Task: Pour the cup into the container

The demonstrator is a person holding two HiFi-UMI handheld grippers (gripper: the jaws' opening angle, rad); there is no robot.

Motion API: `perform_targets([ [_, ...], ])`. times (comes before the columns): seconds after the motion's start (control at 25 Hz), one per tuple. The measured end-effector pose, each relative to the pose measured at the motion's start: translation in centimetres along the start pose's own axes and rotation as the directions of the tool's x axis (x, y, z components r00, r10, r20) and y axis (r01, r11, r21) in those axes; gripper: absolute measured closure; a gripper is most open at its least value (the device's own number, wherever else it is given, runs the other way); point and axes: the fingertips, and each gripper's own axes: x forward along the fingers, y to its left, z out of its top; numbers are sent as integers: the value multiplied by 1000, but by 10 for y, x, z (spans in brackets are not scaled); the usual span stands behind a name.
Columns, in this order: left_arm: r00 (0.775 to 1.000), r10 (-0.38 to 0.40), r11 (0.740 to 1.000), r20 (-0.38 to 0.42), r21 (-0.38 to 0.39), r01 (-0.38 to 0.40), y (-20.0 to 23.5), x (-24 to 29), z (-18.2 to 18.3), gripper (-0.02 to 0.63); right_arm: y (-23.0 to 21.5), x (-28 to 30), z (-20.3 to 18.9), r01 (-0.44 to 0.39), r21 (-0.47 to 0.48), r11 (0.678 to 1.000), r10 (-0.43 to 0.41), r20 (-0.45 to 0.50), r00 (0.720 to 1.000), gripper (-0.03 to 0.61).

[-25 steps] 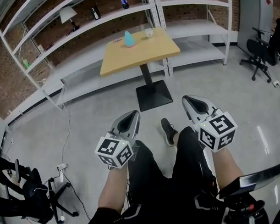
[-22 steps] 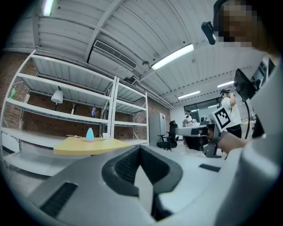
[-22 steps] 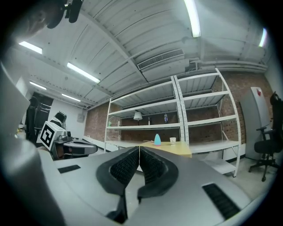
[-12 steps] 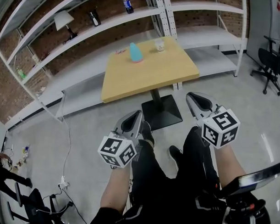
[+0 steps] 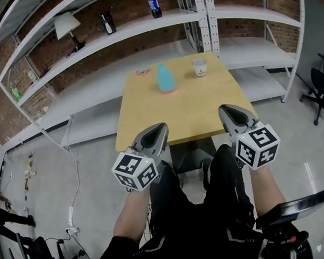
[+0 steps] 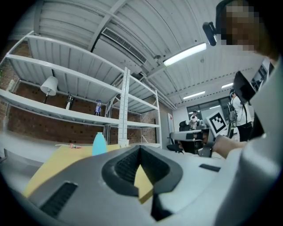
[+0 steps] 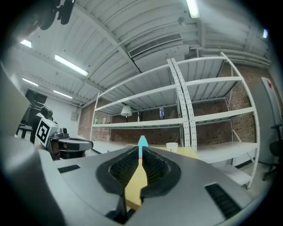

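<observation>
The left gripper (image 5: 160, 127) is held with its fingers (image 6: 121, 165) clenched tip to tip on nothing. Their tips are now seen over the near edge of the tabletop (image 5: 194, 114), whereas a second ago the tabletop lay well ahead of them, with bare floor between. Ahead of the left fingers, the blue container (image 5: 164, 78) is stood upright on the tabletop, nearer than it was. A small pink item (image 5: 141, 71) is seen beyond it to the left. The paper cup (image 5: 199, 67) is stood upright near the far edge, apart from the container and well ahead of both pairs of fingers. The right gripper (image 5: 225, 108) is likewise brought over the tabletop, its fingers (image 7: 154, 170) pressed together and empty. In the right gripper view the container (image 7: 142, 142) is lined up with the closed tips, and the cup (image 7: 171, 147) is just right of that line.
</observation>
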Motion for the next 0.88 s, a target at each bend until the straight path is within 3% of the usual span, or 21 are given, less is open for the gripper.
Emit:
perform_targets([
  [0.52, 992, -115, 993, -60, -14, 114, 102, 111, -2, 620, -80, 148, -5, 2, -3, 1000, -3, -22, 1000, 526],
  [0.76, 957, -273, 962, -96, 0, 274, 100, 139, -3, 620, -100, 180, -9, -15, 21, 1000, 17, -61, 998, 511],
  [0.88, 947, -311, 950, -84, -4, 312, 104, 151, -2, 620, -109, 188, -14, -18, 40, 999, 21, -92, 996, 503],
])
